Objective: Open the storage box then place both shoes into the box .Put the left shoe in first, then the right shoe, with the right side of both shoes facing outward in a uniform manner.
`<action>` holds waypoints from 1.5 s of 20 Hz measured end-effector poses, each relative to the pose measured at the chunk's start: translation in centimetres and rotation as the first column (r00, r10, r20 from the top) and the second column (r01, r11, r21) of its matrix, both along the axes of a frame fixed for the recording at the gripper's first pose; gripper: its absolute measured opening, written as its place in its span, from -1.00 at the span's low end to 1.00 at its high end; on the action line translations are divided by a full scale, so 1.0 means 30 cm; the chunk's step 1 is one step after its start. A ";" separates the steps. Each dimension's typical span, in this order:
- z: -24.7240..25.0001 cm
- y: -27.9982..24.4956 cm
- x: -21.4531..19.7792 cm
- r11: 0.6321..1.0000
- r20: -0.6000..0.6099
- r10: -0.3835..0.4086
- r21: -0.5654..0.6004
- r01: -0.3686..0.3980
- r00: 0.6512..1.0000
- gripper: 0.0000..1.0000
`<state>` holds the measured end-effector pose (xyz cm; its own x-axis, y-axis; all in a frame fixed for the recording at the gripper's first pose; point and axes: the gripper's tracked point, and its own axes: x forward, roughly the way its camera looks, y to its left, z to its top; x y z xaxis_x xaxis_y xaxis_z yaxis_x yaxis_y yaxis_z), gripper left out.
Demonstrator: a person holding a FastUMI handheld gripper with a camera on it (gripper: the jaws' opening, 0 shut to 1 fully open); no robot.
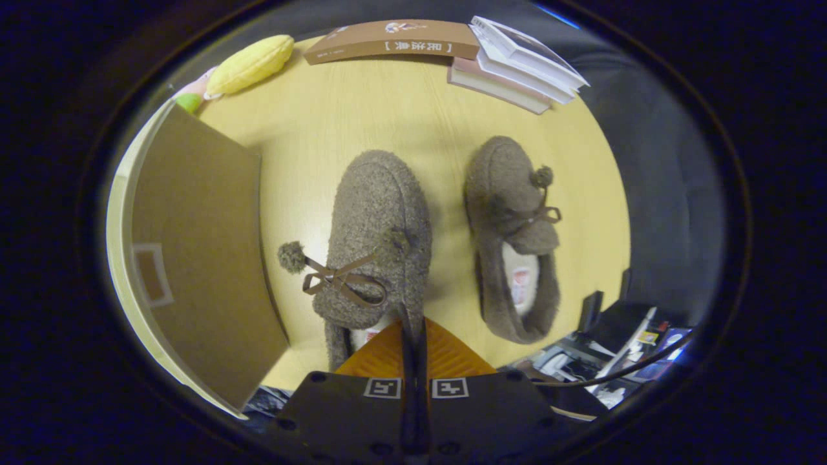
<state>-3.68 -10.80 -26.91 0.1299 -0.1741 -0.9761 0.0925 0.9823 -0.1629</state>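
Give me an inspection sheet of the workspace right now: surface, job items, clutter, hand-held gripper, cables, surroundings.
Surface: yellow table, bare between the items.
Job's things: two brown fuzzy shoes, toes pointing away; near shoe just ahead of the fingers, far shoe beside it, apart. Box stands beside the near shoe, its brown panel facing the shoes.
Clutter: brown book, stack of books, yellow plush toy, all beyond the shoes.
Hand-held gripper: orange fingers close together at the near shoe's heel; a strip of heel seems pinched, grip uncertain.
Cables: one dark cable beside the gripper.
Surroundings: dark cloth wall; cluttered gear below the table edge.
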 end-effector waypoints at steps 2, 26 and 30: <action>0.050 -0.007 -0.031 1.000 -0.007 -0.011 -0.023 0.011 1.000 -0.93; 0.460 0.653 0.062 0.993 0.091 0.087 0.067 -0.093 0.992 -0.93; 0.330 0.763 0.117 0.988 0.079 0.106 0.107 -0.114 0.991 -0.93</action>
<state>-0.17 12.09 -17.02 0.2138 -0.0456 -0.9758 -0.0091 0.9988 -0.0487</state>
